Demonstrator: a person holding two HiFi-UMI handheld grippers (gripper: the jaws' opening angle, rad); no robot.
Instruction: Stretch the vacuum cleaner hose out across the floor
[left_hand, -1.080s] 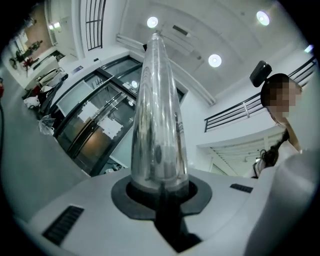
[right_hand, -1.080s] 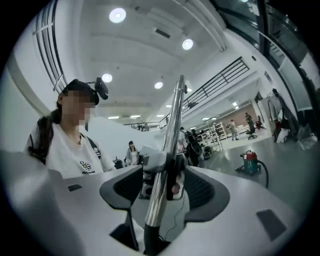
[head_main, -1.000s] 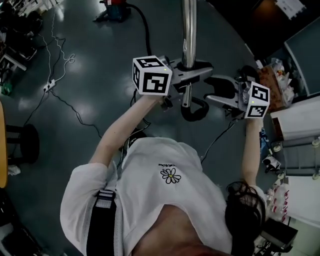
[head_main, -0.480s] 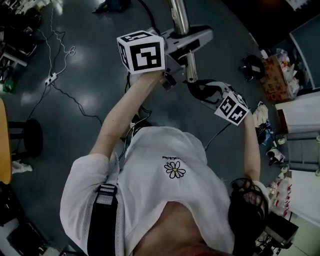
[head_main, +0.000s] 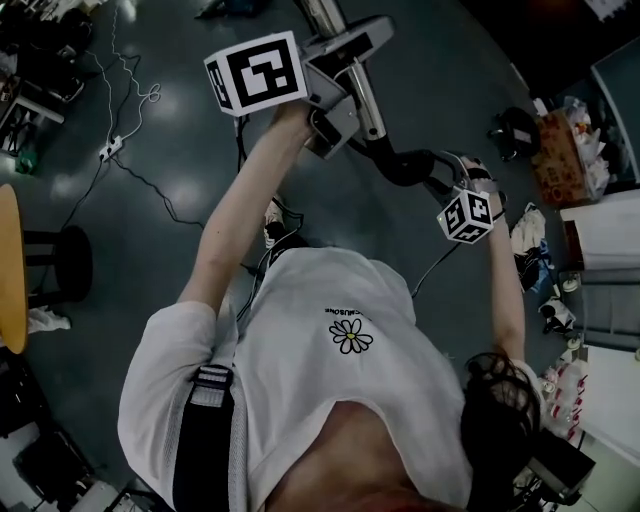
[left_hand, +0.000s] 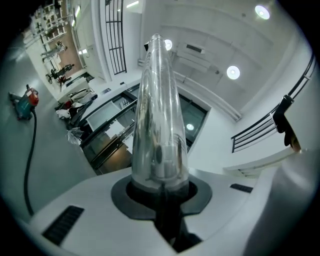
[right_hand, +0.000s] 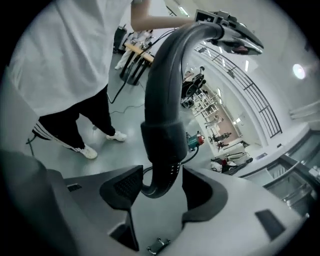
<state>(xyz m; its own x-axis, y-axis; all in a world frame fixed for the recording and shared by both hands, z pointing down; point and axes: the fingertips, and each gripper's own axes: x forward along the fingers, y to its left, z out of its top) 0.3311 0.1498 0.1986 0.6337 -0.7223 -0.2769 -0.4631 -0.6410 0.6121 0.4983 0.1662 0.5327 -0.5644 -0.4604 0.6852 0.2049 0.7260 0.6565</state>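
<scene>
Grey polished floor (head_main: 180, 130) underfoot. Clamped tight in left gripper (left_hand: 160, 192): chrome wand tube (left_hand: 157, 115), straight out ahead of the fingertips. Pinched between right gripper (right_hand: 162, 185) fingers: black curved handle (right_hand: 162, 90), arching up beyond them. Left of left fingers, on floor: black hose (left_hand: 32, 145).

left arm (head_main: 235, 215): stretched toward 12 o'clock
left gripper (head_main: 348, 75): clamped on metal tube (head_main: 368, 110)
right arm (head_main: 505, 290): toward 2 o'clock
right gripper (head_main: 432, 172): gripping black handle (head_main: 400, 165)
</scene>
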